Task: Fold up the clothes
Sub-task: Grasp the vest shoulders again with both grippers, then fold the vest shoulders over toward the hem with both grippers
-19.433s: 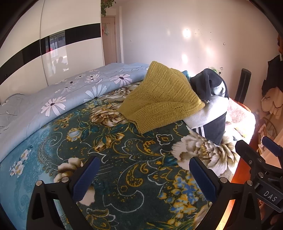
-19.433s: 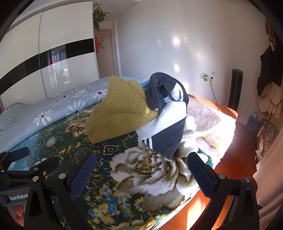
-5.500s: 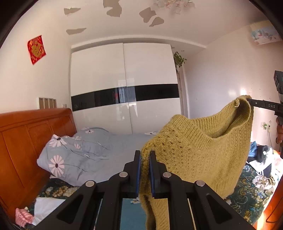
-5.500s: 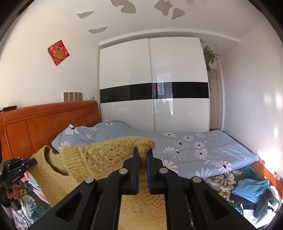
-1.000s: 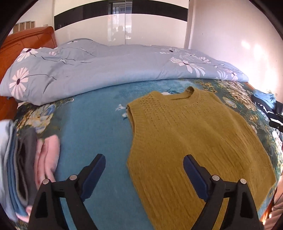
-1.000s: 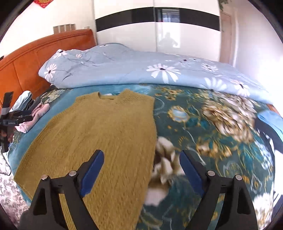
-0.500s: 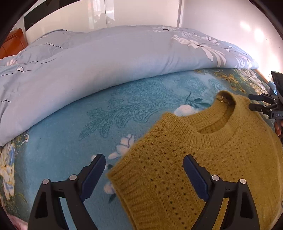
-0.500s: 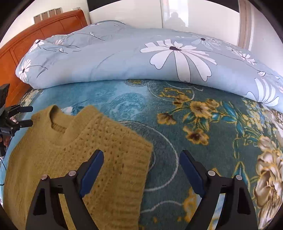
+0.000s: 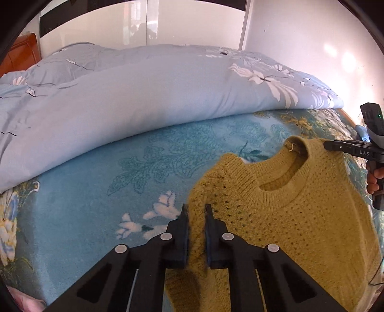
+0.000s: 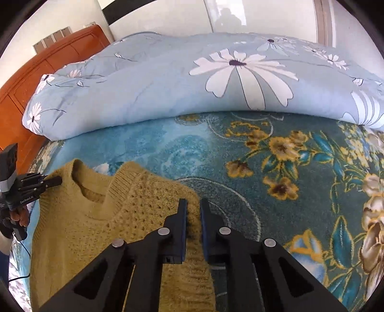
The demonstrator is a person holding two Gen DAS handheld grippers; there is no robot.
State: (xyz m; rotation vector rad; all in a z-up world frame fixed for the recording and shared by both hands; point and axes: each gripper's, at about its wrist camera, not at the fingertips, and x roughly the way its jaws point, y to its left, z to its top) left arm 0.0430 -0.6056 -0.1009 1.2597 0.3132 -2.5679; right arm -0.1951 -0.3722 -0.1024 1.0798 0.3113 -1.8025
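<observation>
Pinching the sweater's (image 9: pixel 300 216) shoulders, both claws (image 9: pixel 196 211) (image 10: pixel 192 206) tilt downward.

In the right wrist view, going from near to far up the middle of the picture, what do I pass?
Right gripper, shut on the mustard sweater's shoulder → teal floral blanket → pale blue daisy-print duvet → white wardrobe doors.
</observation>
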